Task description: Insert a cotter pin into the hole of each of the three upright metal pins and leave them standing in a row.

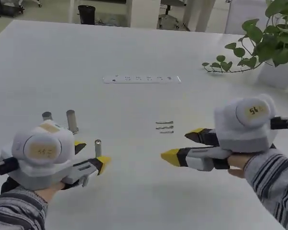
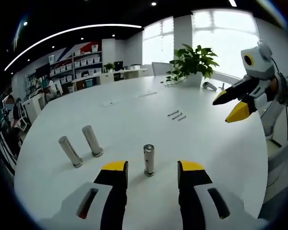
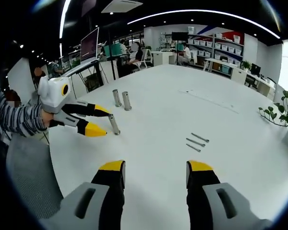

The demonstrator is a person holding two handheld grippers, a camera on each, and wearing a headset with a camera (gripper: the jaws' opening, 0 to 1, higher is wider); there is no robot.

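Three cotter pins (image 1: 164, 127) lie mid-bench; three metal pins (image 1: 71, 120) stand toward its left edge. My left gripper (image 2: 153, 167), released and empty, should straddle the nearest pin (image 2: 149, 159) squarely; my right gripper (image 3: 156, 167), equally released, should fetch one cotter pin.

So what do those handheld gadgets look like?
Both the left gripper and right gripper have rounded pale grey bodies, dark pointed jaws tipped yellow, a yellowish label on top and a black cable behind. Sleeves are grey with dark stripes.
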